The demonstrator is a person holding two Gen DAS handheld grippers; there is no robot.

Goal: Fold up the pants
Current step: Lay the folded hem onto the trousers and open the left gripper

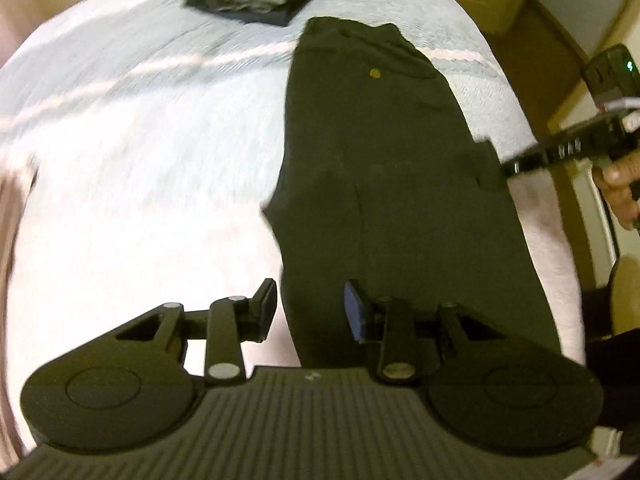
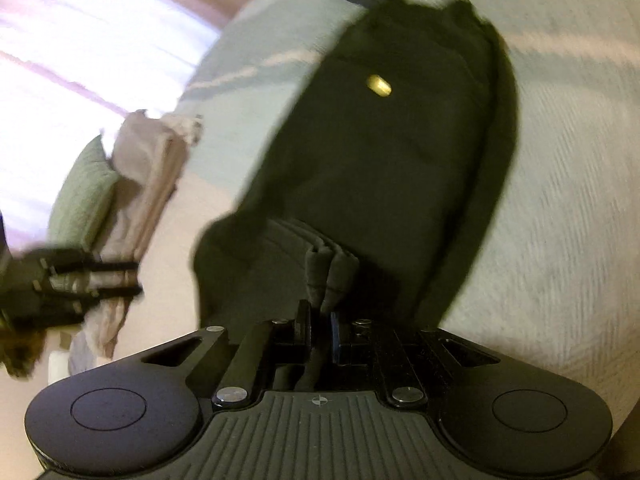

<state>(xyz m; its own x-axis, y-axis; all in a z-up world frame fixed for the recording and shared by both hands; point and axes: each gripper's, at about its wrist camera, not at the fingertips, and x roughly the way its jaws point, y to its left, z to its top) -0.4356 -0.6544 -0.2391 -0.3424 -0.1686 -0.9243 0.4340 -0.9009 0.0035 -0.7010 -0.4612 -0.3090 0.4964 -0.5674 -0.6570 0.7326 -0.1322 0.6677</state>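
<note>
Nearest, the left gripper (image 1: 310,308) is hovering wide open and empty over the dark pants (image 1: 384,184) lying on the bedspread (image 1: 140,160), while the right gripper (image 2: 320,334) is pinching their edge.

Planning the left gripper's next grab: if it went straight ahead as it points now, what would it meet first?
Probably the dark pants: the open left gripper points along their near end on the bedspread. Depth is unclear.
</note>
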